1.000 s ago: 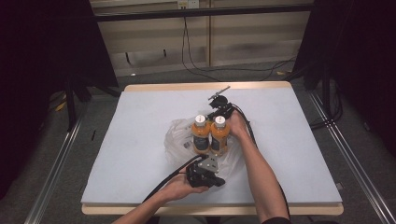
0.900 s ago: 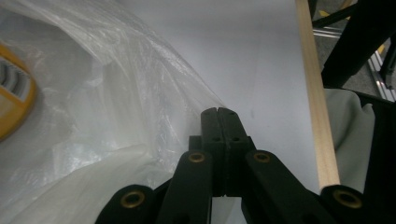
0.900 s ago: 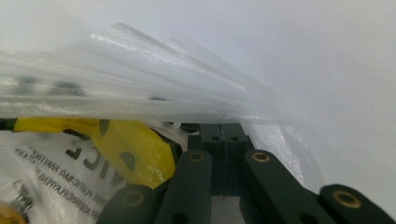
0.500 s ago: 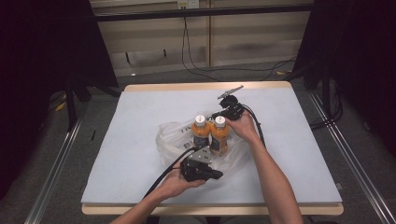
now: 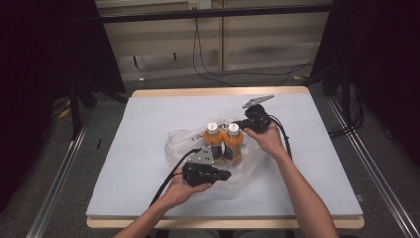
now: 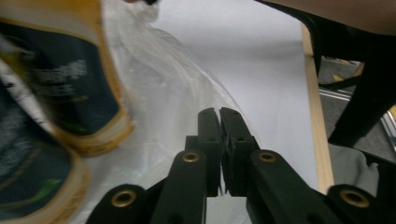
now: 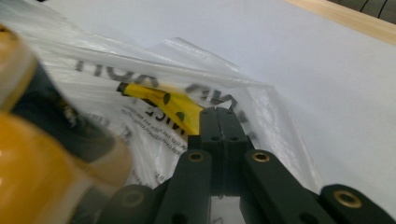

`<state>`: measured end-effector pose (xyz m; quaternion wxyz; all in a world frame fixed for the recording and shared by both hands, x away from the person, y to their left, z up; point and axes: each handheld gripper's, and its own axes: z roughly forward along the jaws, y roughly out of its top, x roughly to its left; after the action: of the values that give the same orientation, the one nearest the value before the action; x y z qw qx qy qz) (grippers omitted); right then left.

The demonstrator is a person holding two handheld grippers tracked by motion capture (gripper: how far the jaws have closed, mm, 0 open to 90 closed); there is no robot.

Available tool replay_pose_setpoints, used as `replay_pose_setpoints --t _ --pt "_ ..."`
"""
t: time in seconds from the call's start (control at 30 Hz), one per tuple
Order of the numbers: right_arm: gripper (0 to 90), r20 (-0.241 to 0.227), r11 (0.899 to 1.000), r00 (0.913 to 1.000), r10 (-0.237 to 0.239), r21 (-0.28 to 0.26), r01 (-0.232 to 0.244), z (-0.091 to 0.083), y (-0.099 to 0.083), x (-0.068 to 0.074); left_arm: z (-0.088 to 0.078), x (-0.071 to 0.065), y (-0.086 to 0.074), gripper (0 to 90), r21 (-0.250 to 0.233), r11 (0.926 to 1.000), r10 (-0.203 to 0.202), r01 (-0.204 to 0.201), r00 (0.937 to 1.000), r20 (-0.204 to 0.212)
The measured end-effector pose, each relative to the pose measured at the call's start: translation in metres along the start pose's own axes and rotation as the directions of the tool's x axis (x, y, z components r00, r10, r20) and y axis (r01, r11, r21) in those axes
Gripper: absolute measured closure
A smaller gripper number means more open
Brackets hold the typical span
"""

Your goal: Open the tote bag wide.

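Bottles of orange drink [image 5: 223,141], two of them with white caps, are standing upright side by side inside a clear plastic bag [image 5: 176,144] that is lying crumpled near the middle of the white table [image 5: 148,109]. Nearest the person, the left gripper [image 5: 225,174] is resting low at the bag's near edge, and in its own view the jaws are standing pressed together on a fold of the clear film, with a bottle's dark label looming close at the left. At the far side, the right gripper [image 5: 236,124] is reaching in beside the right-hand bottle's cap, its grey plate sticking up behind it. Seen along its own jaws, the right gripper [image 7: 218,114] is pinching the printed plastic, black lettering and a yellow patch showing right at the closed tips. Both hands are spreading the bag between them, bottles in the middle.
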<state>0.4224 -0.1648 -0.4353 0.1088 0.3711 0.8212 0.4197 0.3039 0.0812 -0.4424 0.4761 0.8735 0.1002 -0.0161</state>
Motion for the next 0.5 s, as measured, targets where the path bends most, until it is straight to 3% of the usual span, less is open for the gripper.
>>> replay_pose_setpoints --t 0.07,0.13,0.27,0.43,0.5 --pt "90.0 -0.002 1.0 0.9999 -0.013 -0.008 0.013 -0.008 -0.004 0.002 -0.003 0.002 0.0 83.8 -0.013 0.9999 -0.007 0.006 0.9999 -0.014" --pt "89.8 0.006 1.0 0.9997 -0.025 -0.016 0.025 -0.016 -0.009 0.004 -0.007 0.004 0.002 75.3 -0.024 0.9996 -0.012 0.011 0.9991 -0.04" --pt "77.9 0.034 0.998 0.9993 -0.013 -0.057 0.015 -0.034 -0.018 0.005 -0.018 0.005 0.005 59.5 -0.046 0.9988 -0.017 0.013 0.9966 -0.081" --pt "54.8 0.062 0.996 0.9981 0.002 -0.09 0.003 -0.057 -0.029 0.009 -0.033 0.009 0.004 34.4 -0.075 0.9965 -0.046 0.036 0.9898 -0.135" --pt "43.4 0.066 0.994 0.9977 0.018 -0.104 -0.011 -0.064 -0.032 0.011 -0.039 0.012 0.002 28.9 -0.093 0.9946 -0.06 0.046 0.9859 -0.156"
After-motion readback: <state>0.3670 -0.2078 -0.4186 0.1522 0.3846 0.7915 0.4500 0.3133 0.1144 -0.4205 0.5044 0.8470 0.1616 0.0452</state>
